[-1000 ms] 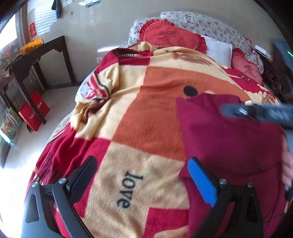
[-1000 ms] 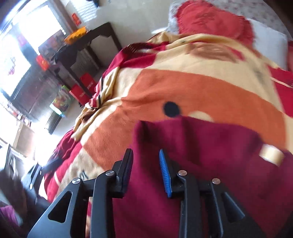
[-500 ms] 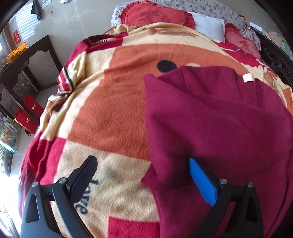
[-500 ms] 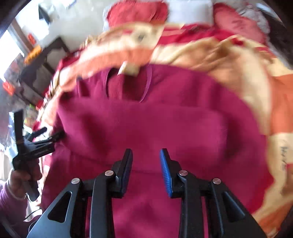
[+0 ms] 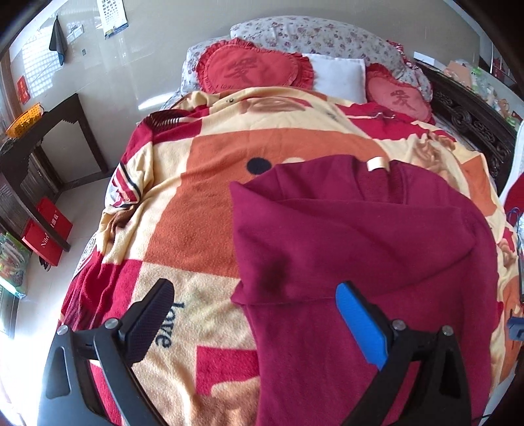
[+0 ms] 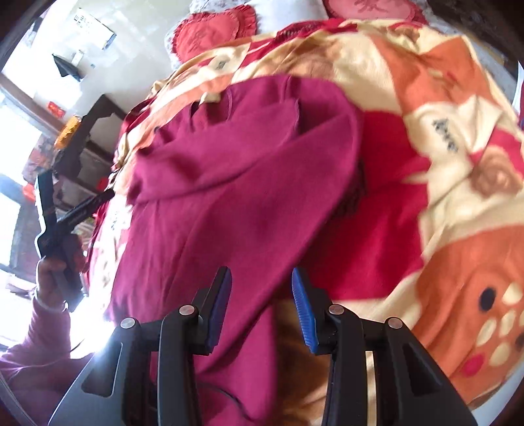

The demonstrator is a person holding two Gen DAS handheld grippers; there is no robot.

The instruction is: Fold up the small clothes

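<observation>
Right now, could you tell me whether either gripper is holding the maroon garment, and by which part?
Nothing is held. The left gripper is wide open above the maroon garment; the right gripper is also open over its lower part.

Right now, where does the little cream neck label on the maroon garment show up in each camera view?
Left wrist view: the cream label sits upper centre-right, at the garment's far collar edge.
Right wrist view: the cream label appears upper left of centre, blurred.
Shared landmark: the heart-shaped red cushion at the bed's head.
</observation>
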